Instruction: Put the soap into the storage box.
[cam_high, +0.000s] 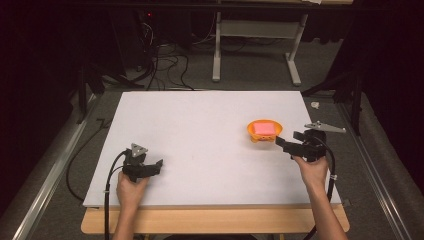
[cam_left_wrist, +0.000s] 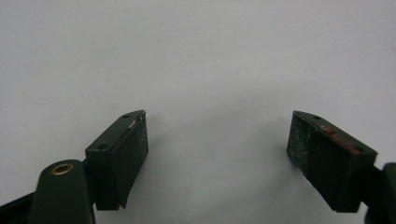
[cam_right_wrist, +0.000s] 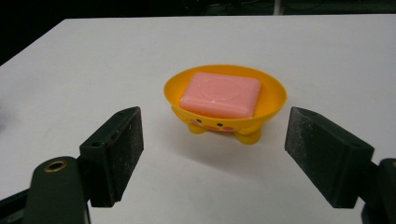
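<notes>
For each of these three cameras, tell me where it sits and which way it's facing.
High view: fixed above the person's side, looking forward and down on the white table; both forearms, left gripper and right gripper show.
Left gripper view: rides the left gripper, facing bare tabletop between its open jaws.
Right gripper view: rides the right gripper, facing the orange soap dish holding pink soap, jaws open on either side, not touching it.
Shared: high and right gripper views both show the soap dish and soap.

White table (cam_high: 200, 130), grey floor (cam_high: 250, 75), cables (cam_high: 165, 65)
</notes>
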